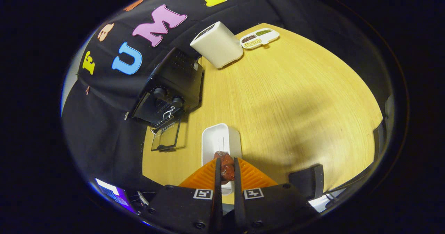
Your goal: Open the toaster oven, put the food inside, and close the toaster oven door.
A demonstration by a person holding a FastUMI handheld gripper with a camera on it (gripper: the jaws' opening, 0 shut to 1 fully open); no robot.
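A black toaster oven (172, 86) stands on the wooden table (295, 98), ahead and left of the fingers, against the booth wall. Its glass door (166, 139) hangs open, folded down flat over the table, with a wire rack showing at the mouth. My gripper (226, 168) is shut on a reddish-brown piece of food (226, 164), held between both fingers. The food hangs just above a white oblong tray (220, 140) that lies under the fingertips, to the right of the open door.
A white box-shaped appliance (217, 44) stands beyond the oven at the table's far side. Past it lies a white divided dish (260, 38) with grains. A dark chair back (307, 180) stands by the table's near edge, right of the fingers.
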